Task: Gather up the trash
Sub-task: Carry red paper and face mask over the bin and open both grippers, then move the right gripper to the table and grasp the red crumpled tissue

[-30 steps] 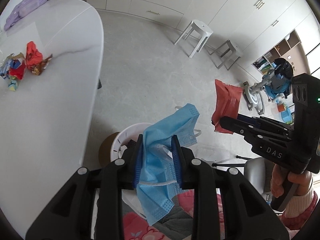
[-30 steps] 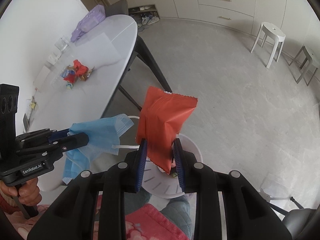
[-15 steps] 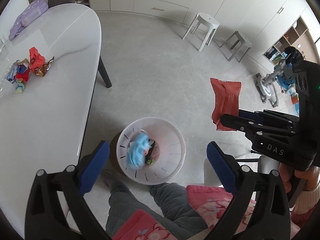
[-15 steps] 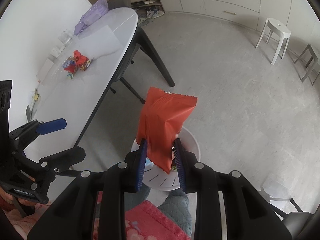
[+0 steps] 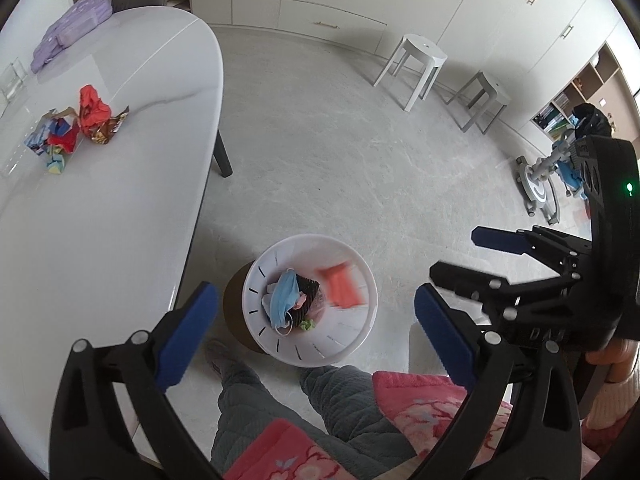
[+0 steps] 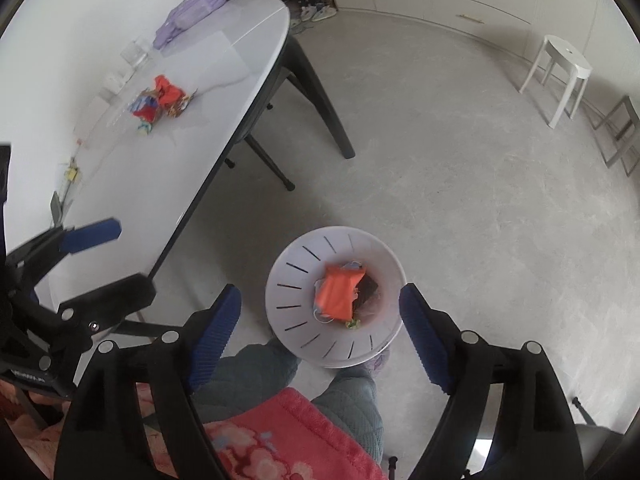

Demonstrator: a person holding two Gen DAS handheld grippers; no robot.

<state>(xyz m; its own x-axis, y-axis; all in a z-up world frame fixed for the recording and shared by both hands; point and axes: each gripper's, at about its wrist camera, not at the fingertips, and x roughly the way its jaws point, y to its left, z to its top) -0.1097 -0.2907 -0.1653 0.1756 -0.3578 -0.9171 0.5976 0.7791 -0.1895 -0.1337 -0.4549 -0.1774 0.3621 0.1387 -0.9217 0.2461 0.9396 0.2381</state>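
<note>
Both grippers hang over the white bin [image 6: 280, 280]: left gripper [image 5: 316, 324] wide and empty, right gripper [image 6: 320, 328] opening, its orange packet [image 6: 338, 292] already inside. Remaining wrappers [image 5: 76, 128] lie on the counter [image 5: 100, 220], nearer the left hand.

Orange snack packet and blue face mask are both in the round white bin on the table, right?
Not quite: the round white bin stands on the floor beside the table, as the right wrist view shows. The orange snack packet and blue face mask are indeed inside it.
</note>
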